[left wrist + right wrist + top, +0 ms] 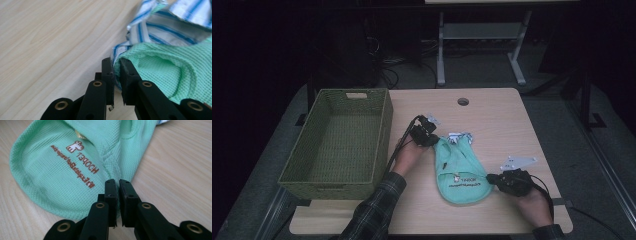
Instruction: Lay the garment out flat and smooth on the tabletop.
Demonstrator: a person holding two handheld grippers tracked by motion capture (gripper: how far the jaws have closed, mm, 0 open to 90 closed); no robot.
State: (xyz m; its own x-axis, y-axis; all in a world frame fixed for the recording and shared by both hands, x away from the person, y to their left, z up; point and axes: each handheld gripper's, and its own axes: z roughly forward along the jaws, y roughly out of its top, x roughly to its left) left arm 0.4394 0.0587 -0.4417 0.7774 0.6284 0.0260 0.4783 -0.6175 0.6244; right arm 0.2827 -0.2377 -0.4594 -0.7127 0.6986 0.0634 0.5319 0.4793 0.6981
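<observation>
Garment: 1 small mint-green waffle-knit garment (460, 172) w/ blue-and-white striped trim (460, 136), flat on light wood tabletop (502, 120), just right of basket.
Long axis: runs near-to-far across tabletop; striped end points away from person, rounded green end w/ brown print toward person.
Left gripper (116, 66): jaws clamped on garment's far left edge, where stripe meets green.
Right gripper (117, 185): jaws clamped on near right hem.
Left gripper view: shows stripes and weave up close.
Right gripper view: brown lettering reads upside down, plus small animal logo; high view too coarse for that.
Basket: 1 green woven rectangular basket (379, 135), left on tabletop.
Count: 2 grippers, 1 garment, 1 basket.
</observation>
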